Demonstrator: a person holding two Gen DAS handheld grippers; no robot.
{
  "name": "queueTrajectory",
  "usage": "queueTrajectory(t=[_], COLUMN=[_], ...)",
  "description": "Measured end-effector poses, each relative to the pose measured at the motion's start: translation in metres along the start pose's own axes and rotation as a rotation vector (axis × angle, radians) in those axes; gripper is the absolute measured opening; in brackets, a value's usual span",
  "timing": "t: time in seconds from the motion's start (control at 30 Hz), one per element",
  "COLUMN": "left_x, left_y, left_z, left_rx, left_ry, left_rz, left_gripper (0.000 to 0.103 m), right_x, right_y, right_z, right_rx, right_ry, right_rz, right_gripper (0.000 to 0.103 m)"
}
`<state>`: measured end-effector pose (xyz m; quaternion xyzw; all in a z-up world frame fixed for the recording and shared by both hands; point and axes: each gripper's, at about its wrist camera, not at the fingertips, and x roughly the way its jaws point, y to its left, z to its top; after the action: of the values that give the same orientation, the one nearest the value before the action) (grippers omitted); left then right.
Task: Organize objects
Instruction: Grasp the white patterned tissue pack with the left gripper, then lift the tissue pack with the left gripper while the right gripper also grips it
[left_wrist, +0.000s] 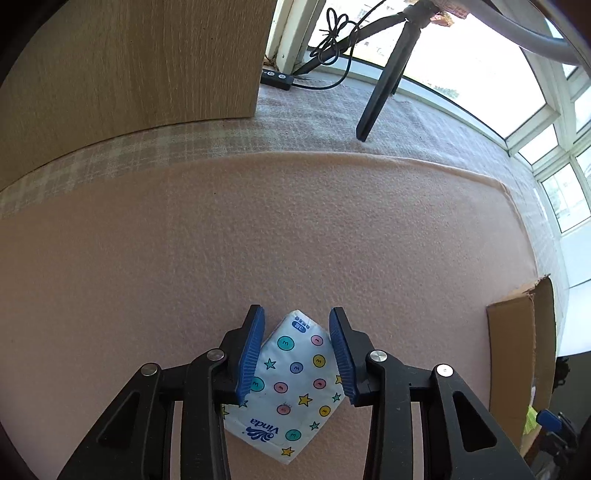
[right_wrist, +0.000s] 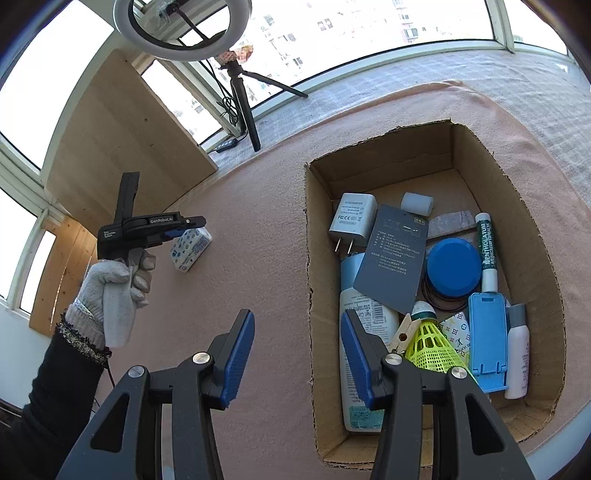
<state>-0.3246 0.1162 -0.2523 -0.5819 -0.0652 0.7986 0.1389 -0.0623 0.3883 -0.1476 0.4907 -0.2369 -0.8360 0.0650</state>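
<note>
On the pink cloth (left_wrist: 295, 229) over the table, left of the box, sits the tissue pack (left_wrist: 291, 384), white with coloured dots and stars and "Vinda" printed on it. The left gripper (left_wrist: 296, 354) is down around it, blue pads (left_wrist: 251, 354) on either side. The left pad looks like it's touching the pack's edge, the right one is right at the edge too, but I honestly can't tell if it's actually squeezing or just sitting there part open. From the right camera you can see the same gripper (right_wrist: 184, 230) side-on, in a white-gloved hand (right_wrist: 118, 284), with the pack (right_wrist: 191, 248) lying on the cloth under its tips.

The right gripper (right_wrist: 297, 354) is wide open with nothing in it, hanging over the cloth right at the box's left wall.

The cardboard box (right_wrist: 532, 258) is pretty full: a white charger (right_wrist: 351, 218), a grey card (right_wrist: 393, 258), a blue round lid (right_wrist: 453, 266), a Mentholatum stick (right_wrist: 488, 251), a small white cap (right_wrist: 417, 203), a white bottle (right_wrist: 360, 332) lying flat, a yellow-green shuttlecock (right_wrist: 430, 343), a wooden clothespin (right_wrist: 402, 334), a blue phone stand (right_wrist: 487, 339) and a small spray bottle (right_wrist: 517, 350).

Further back there's a ring light (right_wrist: 181, 29) on a black tripod (right_wrist: 245, 107) by the window, and a wooden board (left_wrist: 129, 66) standing behind the cloth.
</note>
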Motion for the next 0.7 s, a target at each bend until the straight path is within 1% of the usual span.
queueTrajectory(t=[0.17, 0.37, 0.5, 0.57, 0.7], left_x=[-0.012, -0.03, -0.035, -0.046, -0.055], left_y=[-0.007, -0.014, -0.02, -0.015, -0.015], left_z=[-0.05, -0.103, -0.131, -0.146, -0.162], left_rx=[-0.022, -0.058, -0.073, -0.084, -0.093], left_ry=[-0.01, -0.026, -0.044, -0.046, -0.044], left_rz=[-0.01, -0.022, -0.022, -0.027, -0.042], left_gripper=[0.039, 0.039, 0.039, 0.039, 0.039], right_x=[0.006, 0.018, 0.025, 0.028, 0.034], right_y=[0.018, 0.036, 0.047, 0.053, 0.062], right_z=[-0.005, -0.015, -0.021, -0.023, -0.031], right_rx=[-0.036, -0.07, -0.098, -0.109, -0.138], right_ry=[0.006, 0.04, 0.06, 0.065, 0.074], right_rz=[0.031, 0.07, 0.083, 0.09, 0.091], right_gripper=[0.045, 0.045, 0.045, 0.045, 0.045])
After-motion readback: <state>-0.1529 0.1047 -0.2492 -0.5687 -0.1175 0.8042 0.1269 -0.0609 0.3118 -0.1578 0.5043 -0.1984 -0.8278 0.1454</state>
